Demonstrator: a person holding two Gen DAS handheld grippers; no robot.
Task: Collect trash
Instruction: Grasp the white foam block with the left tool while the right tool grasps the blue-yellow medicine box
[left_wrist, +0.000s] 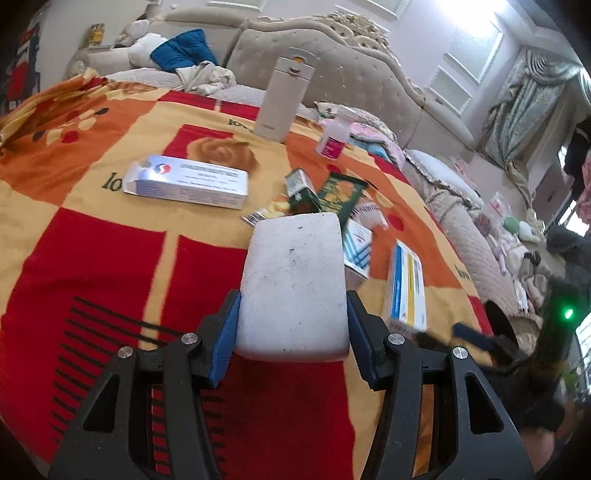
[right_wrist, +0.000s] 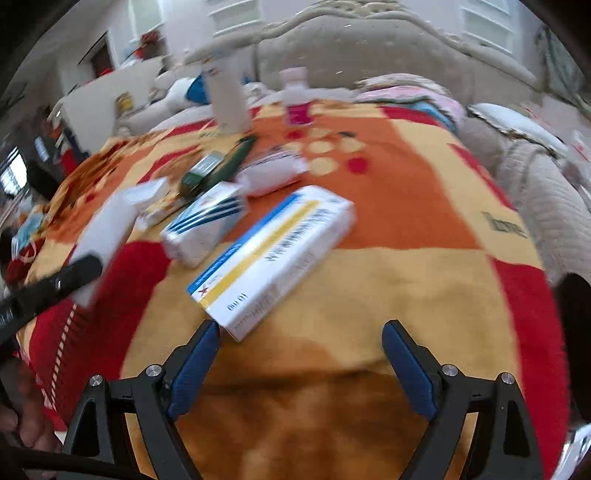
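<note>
My left gripper (left_wrist: 293, 295) is shut on a white foam block (left_wrist: 295, 280), its blue pads pressing both sides, held just above the red and orange blanket (left_wrist: 92, 258). In the right wrist view the block (right_wrist: 103, 229) shows at the left with one black finger of the left gripper (right_wrist: 55, 284) on it. My right gripper (right_wrist: 301, 326) hangs open over the blanket, nothing between its fingers. Just beyond its left fingertip lies a white box with blue and yellow stripes (right_wrist: 273, 258), also seen as the striped box (left_wrist: 404, 288) beside the block.
Strewn across the blanket: a silver-blue carton (left_wrist: 188, 182) with an open flap, green packets (left_wrist: 332, 195), a blue-lined white box (right_wrist: 203, 225), a crumpled white wrapper (right_wrist: 269, 175). A white flask (left_wrist: 284, 99) and a pink-labelled bottle (left_wrist: 334, 134) stand near the padded headboard (left_wrist: 362, 81).
</note>
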